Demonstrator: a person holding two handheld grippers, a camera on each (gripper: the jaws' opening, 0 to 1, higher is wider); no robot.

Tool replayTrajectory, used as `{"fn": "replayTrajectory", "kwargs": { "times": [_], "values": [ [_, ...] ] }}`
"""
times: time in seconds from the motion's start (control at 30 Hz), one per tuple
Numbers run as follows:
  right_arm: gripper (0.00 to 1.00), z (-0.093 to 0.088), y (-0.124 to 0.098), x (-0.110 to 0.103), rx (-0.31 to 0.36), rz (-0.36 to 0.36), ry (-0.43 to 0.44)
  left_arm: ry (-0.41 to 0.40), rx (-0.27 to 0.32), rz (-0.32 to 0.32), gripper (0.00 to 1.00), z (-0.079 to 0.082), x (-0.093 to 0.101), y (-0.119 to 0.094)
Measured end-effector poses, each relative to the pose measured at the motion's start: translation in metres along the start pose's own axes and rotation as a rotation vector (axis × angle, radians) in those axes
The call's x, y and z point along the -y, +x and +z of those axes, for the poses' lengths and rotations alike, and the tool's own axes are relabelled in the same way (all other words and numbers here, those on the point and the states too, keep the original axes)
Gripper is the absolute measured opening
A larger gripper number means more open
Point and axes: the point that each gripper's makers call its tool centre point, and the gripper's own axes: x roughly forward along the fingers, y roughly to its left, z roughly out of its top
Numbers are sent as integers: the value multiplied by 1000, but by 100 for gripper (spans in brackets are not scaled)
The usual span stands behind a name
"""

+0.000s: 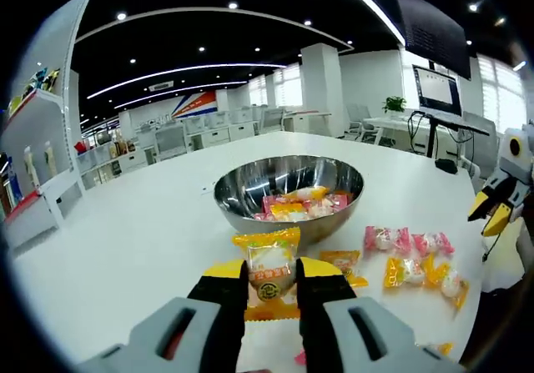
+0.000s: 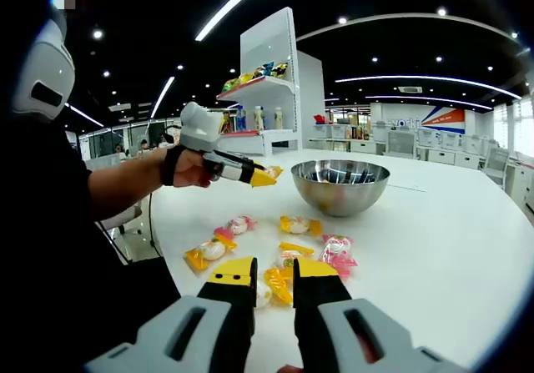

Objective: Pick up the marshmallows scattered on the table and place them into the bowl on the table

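Observation:
My left gripper (image 1: 272, 270) is shut on a yellow-wrapped marshmallow packet (image 1: 269, 249), held just in front of the steel bowl (image 1: 321, 226), which has several packets inside. Loose pink and yellow packets (image 1: 406, 270) lie on the white table (image 1: 133, 223) to the right of the bowl. In the right gripper view, a hand holds the left gripper (image 2: 264, 176) with its packet (image 2: 274, 171) left of the bowl (image 2: 340, 199). My right gripper (image 2: 274, 273) is slightly open and empty above an orange packet (image 2: 278, 285). More packets (image 2: 210, 253) lie ahead. The right gripper (image 1: 491, 213) hovers past the table's right edge.
A person's dark sleeve (image 2: 75, 223) and body take up the left of the right gripper view, beside the table's curved edge (image 2: 158, 239). A monitor on a stand (image 1: 438, 91) and a white shelf unit (image 2: 267, 89) stand beyond the table.

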Motion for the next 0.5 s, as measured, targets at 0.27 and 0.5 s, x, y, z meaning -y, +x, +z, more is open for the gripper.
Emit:
{"fn": "replayTrajectory", "kwargs": {
  "times": [0.27, 0.5],
  "values": [
    [18, -1, -2, 0, 2, -2, 5, 42, 46, -15, 24, 42, -1, 5],
    [18, -3, -4, 2, 5, -8, 12, 18, 59, -33, 24, 64, -8, 26]
  ]
}}
